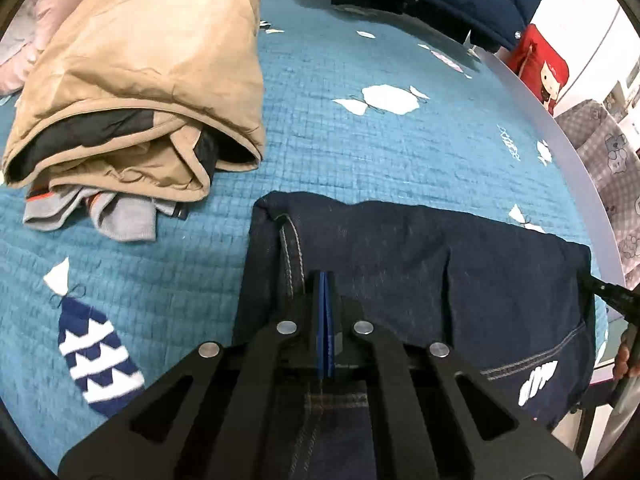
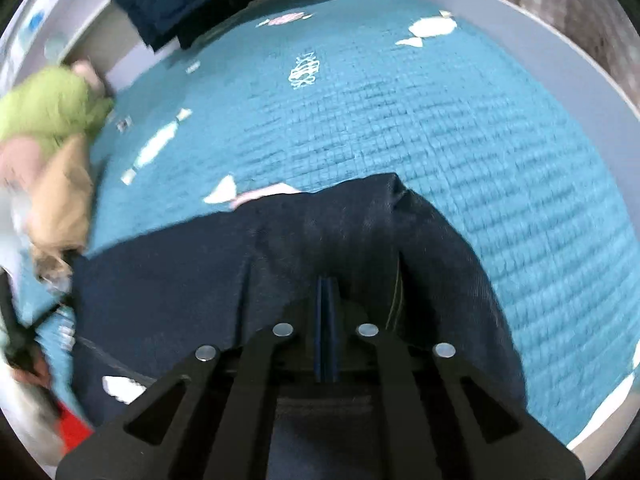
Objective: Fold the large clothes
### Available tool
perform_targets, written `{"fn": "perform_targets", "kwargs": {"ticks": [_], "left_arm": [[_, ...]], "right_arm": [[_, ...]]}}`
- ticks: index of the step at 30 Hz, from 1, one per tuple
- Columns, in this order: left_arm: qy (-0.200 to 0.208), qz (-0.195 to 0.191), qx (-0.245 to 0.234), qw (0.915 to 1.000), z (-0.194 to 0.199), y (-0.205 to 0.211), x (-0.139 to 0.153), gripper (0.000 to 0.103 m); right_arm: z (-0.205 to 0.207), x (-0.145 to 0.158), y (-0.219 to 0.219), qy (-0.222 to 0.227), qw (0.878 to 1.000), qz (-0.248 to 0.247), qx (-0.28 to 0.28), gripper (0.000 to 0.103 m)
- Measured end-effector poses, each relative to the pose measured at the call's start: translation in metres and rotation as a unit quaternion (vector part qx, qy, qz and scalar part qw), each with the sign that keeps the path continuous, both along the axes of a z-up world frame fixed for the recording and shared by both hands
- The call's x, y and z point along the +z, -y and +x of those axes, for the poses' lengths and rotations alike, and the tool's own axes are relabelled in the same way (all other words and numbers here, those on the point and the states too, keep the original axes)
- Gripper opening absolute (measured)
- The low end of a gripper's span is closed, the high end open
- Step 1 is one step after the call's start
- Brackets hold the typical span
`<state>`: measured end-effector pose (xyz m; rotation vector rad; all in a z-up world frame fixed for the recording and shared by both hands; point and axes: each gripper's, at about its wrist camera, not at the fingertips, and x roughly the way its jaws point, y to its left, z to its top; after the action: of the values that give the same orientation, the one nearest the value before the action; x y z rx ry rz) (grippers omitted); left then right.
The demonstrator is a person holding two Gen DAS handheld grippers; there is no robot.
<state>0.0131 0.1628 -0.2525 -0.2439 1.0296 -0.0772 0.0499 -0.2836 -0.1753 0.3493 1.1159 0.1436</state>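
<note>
While dark jeans (image 1: 420, 264) lie folded near right edge of teal quilt (image 1: 360, 140), left gripper (image 1: 325, 280) sits over them, blue pads pressed together, denim under tips; pinch itself not visible. Right gripper (image 2: 327, 284) likewise closed atop jeans (image 2: 280, 248). Tan jacket (image 1: 152, 64) well apart, toward far left corner.
</note>
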Motion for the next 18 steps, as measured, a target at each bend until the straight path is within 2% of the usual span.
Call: {"fn": "perform_targets", "kwargs": {"ticks": [2,3,4,5,6,7,8,10,13,16,18], "left_arm": [[0.000,0.012,-0.007,0.9999,0.001,0.005,0.006,0.013],[0.001,0.019,-0.016,0.9997,-0.002,0.009,0.009,0.018],[0.003,0.019,-0.020,0.9996,0.001,0.013,0.011,0.029],[0.005,0.016,-0.025,0.9995,0.000,0.017,0.014,0.040],[0.006,0.015,-0.027,0.9995,0.000,0.021,0.016,0.047],[0.005,0.019,-0.026,0.9995,-0.001,0.025,0.017,0.062],[0.004,0.027,-0.024,0.9994,-0.002,0.029,0.019,0.070],[0.003,0.028,-0.029,0.9992,-0.001,0.034,0.019,0.070],[-0.006,0.021,-0.035,0.9991,0.001,0.041,0.017,0.072],[-0.011,0.017,-0.037,0.9991,-0.001,0.044,0.015,0.074],[-0.016,0.017,-0.039,0.9990,-0.002,0.047,0.014,0.074]], "right_arm": [[-0.009,0.014,0.012,-0.007,1.000,-0.004,-0.015,0.050],[-0.015,0.022,0.018,-0.002,0.999,-0.026,-0.034,0.082],[-0.019,0.029,0.022,0.009,0.998,-0.039,-0.046,0.090],[-0.024,0.035,0.031,0.019,0.997,-0.046,-0.051,0.090],[-0.027,0.034,0.039,0.012,0.998,-0.045,-0.049,0.090],[-0.026,0.031,0.046,0.002,0.998,-0.044,-0.050,0.090],[-0.028,0.028,0.056,-0.012,0.998,-0.043,-0.054,0.090],[-0.030,0.020,0.071,-0.027,0.998,-0.025,-0.056,0.090],[-0.034,-0.006,0.093,-0.073,0.996,0.038,-0.042,0.090],[-0.040,-0.036,0.105,-0.115,0.986,0.111,-0.036,0.088],[-0.046,-0.036,0.108,-0.097,0.985,0.138,-0.032,0.088]]}}
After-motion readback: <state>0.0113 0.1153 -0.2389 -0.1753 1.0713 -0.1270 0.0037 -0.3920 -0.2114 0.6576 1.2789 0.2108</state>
